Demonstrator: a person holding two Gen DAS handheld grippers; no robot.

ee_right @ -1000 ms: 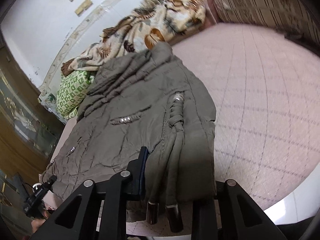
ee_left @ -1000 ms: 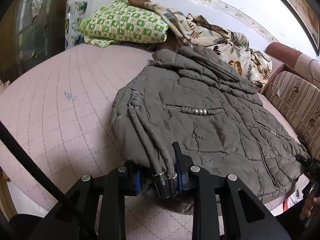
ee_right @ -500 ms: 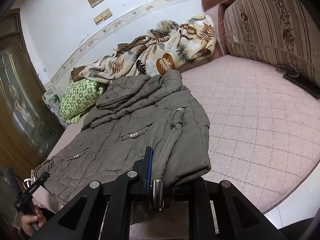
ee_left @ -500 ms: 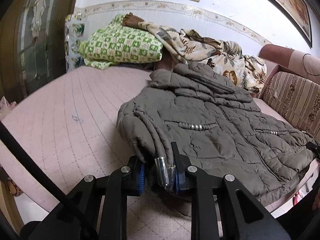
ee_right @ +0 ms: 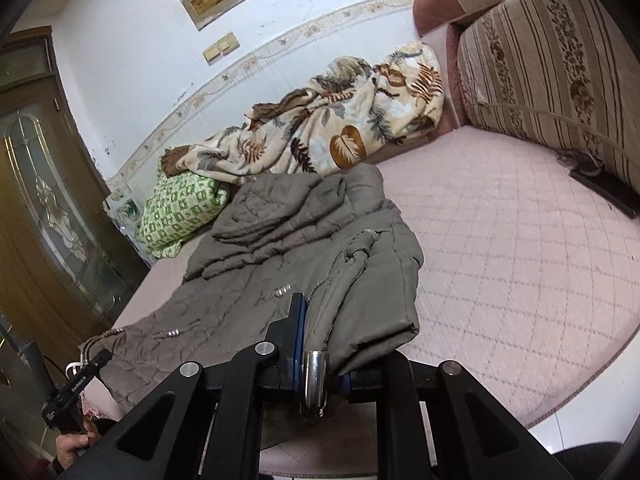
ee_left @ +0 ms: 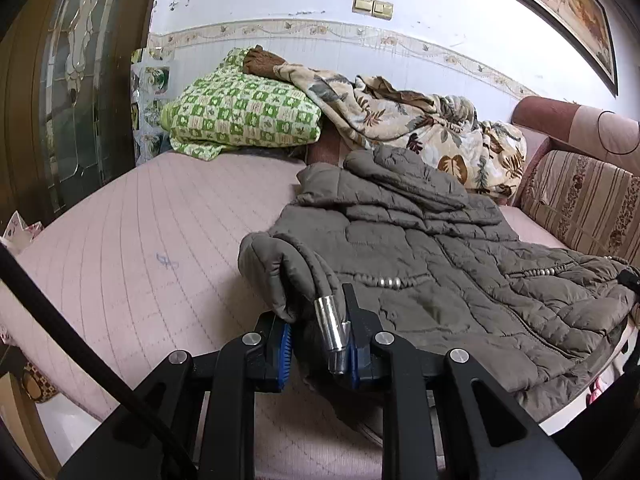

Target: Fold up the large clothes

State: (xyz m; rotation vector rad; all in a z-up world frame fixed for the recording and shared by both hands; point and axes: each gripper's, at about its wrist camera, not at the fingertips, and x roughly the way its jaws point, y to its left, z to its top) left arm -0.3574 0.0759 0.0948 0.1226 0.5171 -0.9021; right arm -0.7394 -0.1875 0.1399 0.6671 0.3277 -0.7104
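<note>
A grey-brown quilted hooded jacket (ee_left: 420,248) lies spread on the pink quilted bed (ee_left: 132,248), hood toward the wall. My left gripper (ee_left: 318,344) is shut on the jacket's bottom corner and its metal-tipped drawcord (ee_left: 332,324), lifting that corner. In the right wrist view the jacket (ee_right: 280,248) runs away from me. My right gripper (ee_right: 320,356) is shut on the other bottom corner, with a metal cord end (ee_right: 314,376) hanging between the jaws.
A green checked pillow (ee_left: 240,116) and a leaf-print blanket (ee_left: 400,120) lie at the wall behind the hood. A striped sofa back (ee_right: 552,64) stands at the right, with a dark remote (ee_right: 604,188) on the bed (ee_right: 520,260) beside it. The bed's front edge is just below both grippers.
Both grippers have pulled back and tilted up while holding the jacket's bottom corners. The hem has bunched up higher in the jaws, and more wall shows.
</note>
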